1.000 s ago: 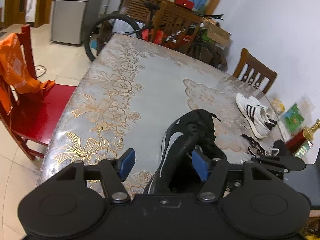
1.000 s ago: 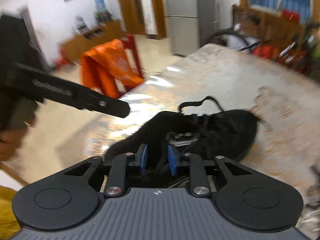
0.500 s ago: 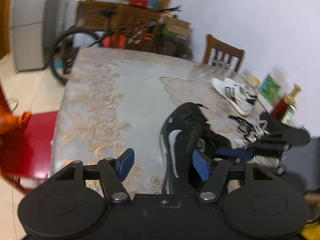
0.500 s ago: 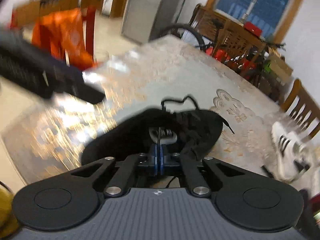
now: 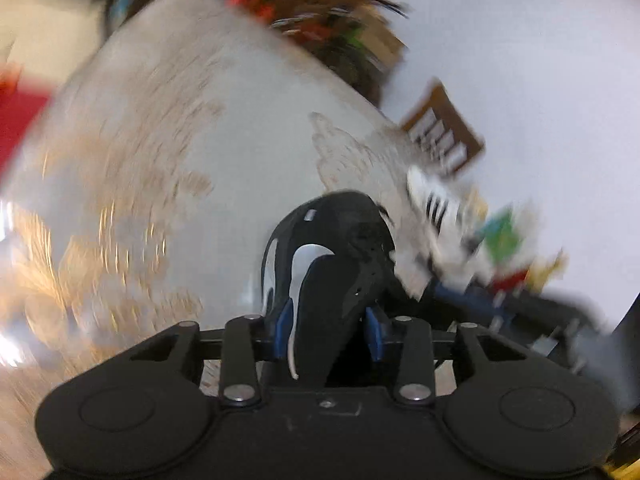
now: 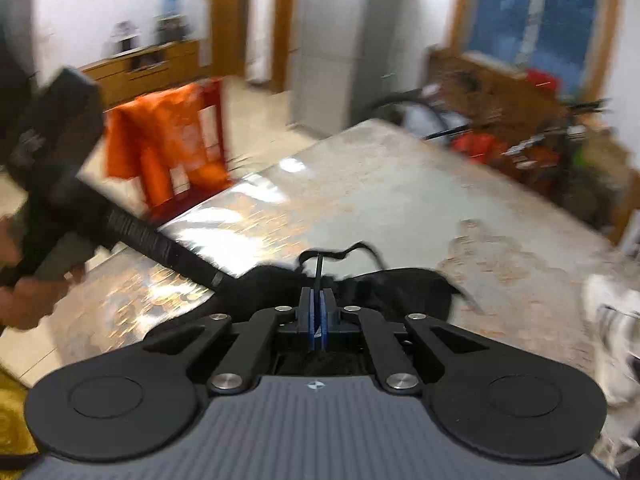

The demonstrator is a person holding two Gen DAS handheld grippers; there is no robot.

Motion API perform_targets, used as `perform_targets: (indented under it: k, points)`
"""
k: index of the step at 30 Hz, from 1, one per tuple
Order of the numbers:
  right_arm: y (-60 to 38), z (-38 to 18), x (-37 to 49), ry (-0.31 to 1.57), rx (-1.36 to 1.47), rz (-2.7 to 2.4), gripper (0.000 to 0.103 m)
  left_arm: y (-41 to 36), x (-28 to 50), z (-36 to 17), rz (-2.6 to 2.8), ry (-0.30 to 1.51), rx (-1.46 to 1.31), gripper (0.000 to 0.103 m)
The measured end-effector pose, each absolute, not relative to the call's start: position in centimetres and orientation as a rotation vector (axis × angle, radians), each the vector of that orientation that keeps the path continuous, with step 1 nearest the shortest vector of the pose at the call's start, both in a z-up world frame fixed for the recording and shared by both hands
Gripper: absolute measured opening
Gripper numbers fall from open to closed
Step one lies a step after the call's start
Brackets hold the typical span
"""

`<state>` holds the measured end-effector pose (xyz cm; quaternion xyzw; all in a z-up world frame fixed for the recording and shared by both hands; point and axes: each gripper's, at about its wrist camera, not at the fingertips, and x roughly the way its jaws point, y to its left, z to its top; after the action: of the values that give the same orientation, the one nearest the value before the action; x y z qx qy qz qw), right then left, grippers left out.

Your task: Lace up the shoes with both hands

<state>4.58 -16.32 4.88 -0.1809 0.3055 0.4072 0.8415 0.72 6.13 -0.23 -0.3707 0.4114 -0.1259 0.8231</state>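
A black sneaker (image 5: 336, 248) with white side marks lies on the floral table. My left gripper (image 5: 330, 330) has its blue pads closed on the shoe's heel end. My right gripper (image 6: 317, 312) is shut on a thin black lace (image 6: 318, 270) that rises taut from the shoe (image 6: 400, 288). The left gripper's arm (image 6: 152, 236) reaches in from the left in the right wrist view. Both views are motion-blurred.
A white striped sneaker (image 5: 434, 204) lies at the table's right side, also in the right wrist view (image 6: 616, 320). Wooden chair (image 5: 444, 136) behind it. Red chair with orange cloth (image 6: 168, 148) at the table's left edge. Fridge (image 6: 340, 40) and bicycle (image 6: 420, 116) beyond.
My left gripper has closed from wide open onto the shoe's heel. My right gripper shut on the lace and now pulls it up taut. Both cameras swung.
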Motion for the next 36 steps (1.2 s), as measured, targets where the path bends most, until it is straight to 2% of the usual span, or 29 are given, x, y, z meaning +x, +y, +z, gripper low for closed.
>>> perform_targets:
  k: [4, 9, 12, 15, 23, 36]
  points:
    - [-15.9, 5.1, 6.7, 0.699, -0.396, 1.029, 0.002, 7.4, -0.1, -2.0, -0.126, 0.824, -0.992, 0.039]
    - [-13.6, 6.4, 9.4, 0.796, -0.435, 1.200, 0.003, 7.4, -1.2, -2.6, 0.014, 0.752, -1.112, 0.040]
    - [-12.2, 6.6, 10.9, 0.886, -0.453, 1.272, 0.003, 7.1, -1.6, -2.5, 0.062, 0.727, -1.122, 0.041]
    - [-11.1, 6.4, 11.8, 0.957, -0.473, 1.332, 0.003, 6.9, -2.0, -3.0, 0.093, 0.726, -1.148, 0.052]
    - [-9.4, 5.2, 13.4, 1.173, -0.406, 1.334, 0.003, 6.3, -2.6, -3.7, 0.141, 0.694, -1.188, 0.055]
    - [-10.6, 6.0, 14.1, 1.195, -0.295, 1.313, 0.003, 6.9, -3.0, -3.6, 0.154, 0.694, -1.201, 0.056]
